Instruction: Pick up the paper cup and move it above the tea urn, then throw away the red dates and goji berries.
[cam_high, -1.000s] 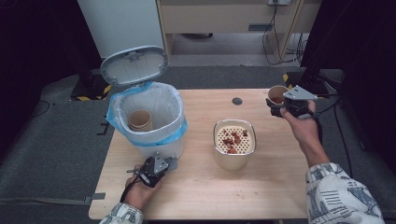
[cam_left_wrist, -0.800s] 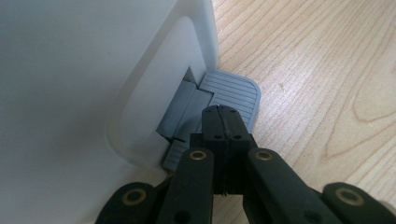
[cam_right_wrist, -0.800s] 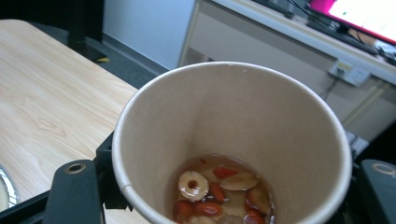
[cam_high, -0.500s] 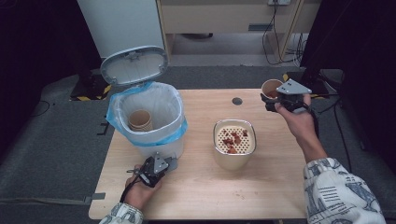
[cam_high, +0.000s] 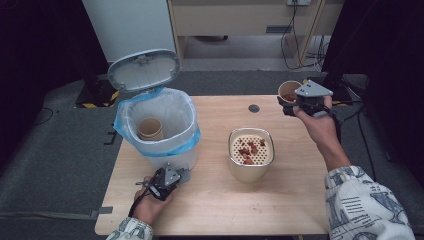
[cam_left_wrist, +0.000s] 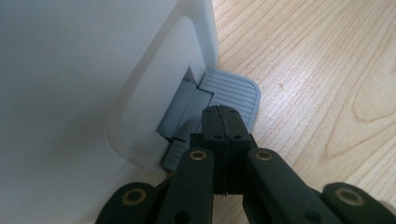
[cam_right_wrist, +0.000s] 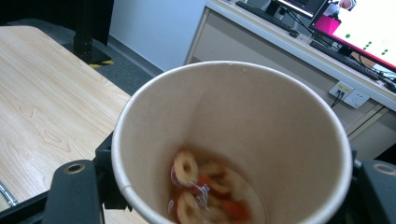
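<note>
At the near edge of the tabletop (cam_high: 280, 200), the left hand-held gripper (cam_high: 167, 179) has its jaws fully closed with nothing between them, their tips pressing the grey pedal (cam_left_wrist: 231, 93) at the foot of the white bin (cam_high: 160, 125), whose lid (cam_high: 144, 69) stands open over a paper cup inside. Farther in sits a strainer pot (cam_high: 251, 152) with red bits on it. Past the far right corner, the right hand-held gripper (cam_high: 300, 102) clamps a paper cup (cam_right_wrist: 233, 140) of liquid with ring-shaped pieces, held above the tabletop.
</note>
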